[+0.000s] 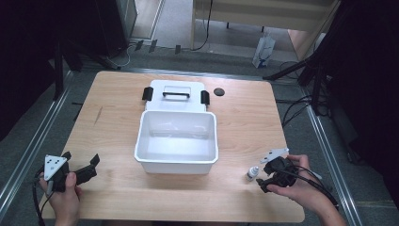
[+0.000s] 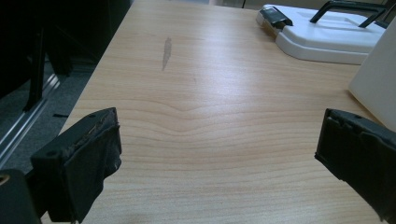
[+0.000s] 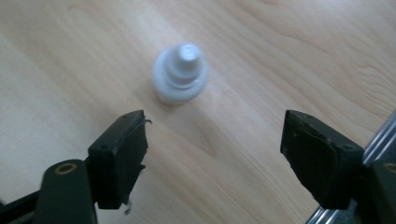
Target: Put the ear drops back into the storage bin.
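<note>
The high view sits above the near edge of the surface (image 1: 117, 94), looking forward and down, far enough back to catch the whole wooden top plus the floor beyond. The left gripper view rides low, skimming the wood toward the far end; it shares the white lid (image 2: 322, 37) (image 1: 175, 94) with the high view. The right gripper view points steeply down, very close, and shares the small white bottle (image 3: 180, 73) (image 1: 252, 173) with the high view.

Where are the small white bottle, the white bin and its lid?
small white bottle (image 3: 180, 72), right gripper view, on its cap.
white bin (image 1: 143, 141), high view, on its left rim.
lid (image 1: 176, 103), high view, on its flat top.
</note>
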`<move>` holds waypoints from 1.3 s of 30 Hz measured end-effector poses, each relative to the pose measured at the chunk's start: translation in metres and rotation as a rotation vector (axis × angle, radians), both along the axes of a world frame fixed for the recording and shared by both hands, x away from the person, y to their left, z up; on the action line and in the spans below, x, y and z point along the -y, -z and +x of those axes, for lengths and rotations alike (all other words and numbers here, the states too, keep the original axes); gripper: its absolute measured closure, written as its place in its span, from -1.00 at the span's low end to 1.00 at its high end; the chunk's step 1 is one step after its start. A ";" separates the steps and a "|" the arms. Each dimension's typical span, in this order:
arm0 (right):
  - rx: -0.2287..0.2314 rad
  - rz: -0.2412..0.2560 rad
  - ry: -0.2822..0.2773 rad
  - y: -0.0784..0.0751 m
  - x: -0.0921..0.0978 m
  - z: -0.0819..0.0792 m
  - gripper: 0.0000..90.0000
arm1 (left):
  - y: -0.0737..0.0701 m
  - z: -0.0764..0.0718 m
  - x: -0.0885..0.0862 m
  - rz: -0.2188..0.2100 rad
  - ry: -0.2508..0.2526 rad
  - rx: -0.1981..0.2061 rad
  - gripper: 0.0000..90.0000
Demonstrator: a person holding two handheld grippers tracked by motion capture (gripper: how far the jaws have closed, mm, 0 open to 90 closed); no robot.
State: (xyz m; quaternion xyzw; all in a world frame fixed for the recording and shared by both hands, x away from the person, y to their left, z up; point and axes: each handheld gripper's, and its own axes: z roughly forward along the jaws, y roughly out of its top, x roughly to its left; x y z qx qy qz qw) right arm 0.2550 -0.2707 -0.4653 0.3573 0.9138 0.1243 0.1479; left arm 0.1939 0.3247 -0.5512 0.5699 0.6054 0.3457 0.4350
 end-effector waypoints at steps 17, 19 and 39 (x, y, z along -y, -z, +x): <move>-0.228 -0.048 -0.110 -0.016 -0.024 0.031 0.07 | 0.000 0.001 -0.001 -0.007 -0.002 -0.011 -0.98; -0.223 -0.071 -0.095 -0.016 -0.027 0.033 0.13 | 0.000 0.001 -0.001 -0.008 -0.001 -0.011 -0.98; -0.285 -0.092 -0.078 -0.012 -0.038 0.043 0.59 | 0.000 0.002 -0.001 -0.018 -0.005 -0.017 -0.98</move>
